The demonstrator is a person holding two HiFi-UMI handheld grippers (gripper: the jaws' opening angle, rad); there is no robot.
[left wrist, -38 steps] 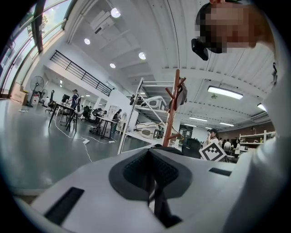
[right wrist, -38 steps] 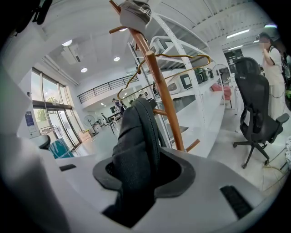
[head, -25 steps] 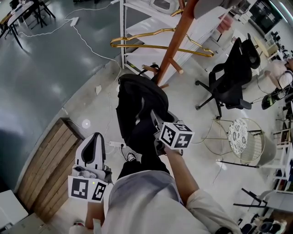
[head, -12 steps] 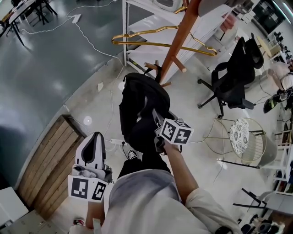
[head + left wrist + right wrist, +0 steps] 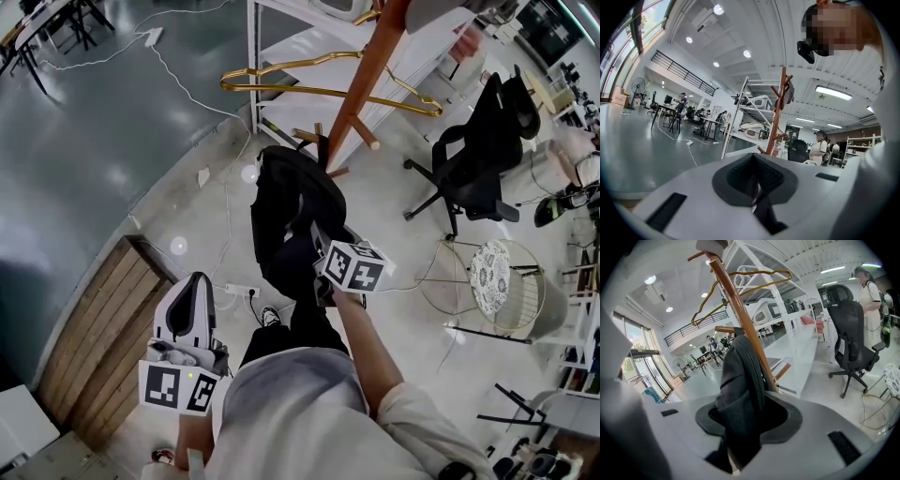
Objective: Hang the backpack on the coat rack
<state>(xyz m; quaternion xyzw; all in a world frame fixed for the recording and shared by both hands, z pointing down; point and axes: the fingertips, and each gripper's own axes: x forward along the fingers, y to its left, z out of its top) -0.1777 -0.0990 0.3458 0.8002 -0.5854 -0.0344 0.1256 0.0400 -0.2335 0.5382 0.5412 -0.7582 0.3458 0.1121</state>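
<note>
A black backpack (image 5: 286, 211) hangs upright against the brown wooden coat rack (image 5: 361, 84), its top at the rack's low pegs (image 5: 319, 141). Whether its loop sits on a peg I cannot tell. My right gripper (image 5: 316, 251) is shut on the backpack's lower fabric. In the right gripper view the backpack (image 5: 740, 376) fills the jaws of the right gripper (image 5: 740, 427), with the coat rack (image 5: 740, 315) just behind it. My left gripper (image 5: 192, 291) is held low at the left, shut and holding nothing. The left gripper (image 5: 754, 180) looks toward the distant coat rack (image 5: 777, 117).
A gold hanger (image 5: 328, 89) hangs on the rack above the backpack. A white shelving frame (image 5: 281, 47) stands behind it. A black office chair (image 5: 478, 159) and a wire side table (image 5: 497, 281) are to the right. A wooden pallet (image 5: 103, 347) and a power strip (image 5: 239, 292) lie at the left.
My right gripper has sunk a little with the backpack, and the backpack's top has drawn closer to the low pegs. The left gripper has stayed put.
</note>
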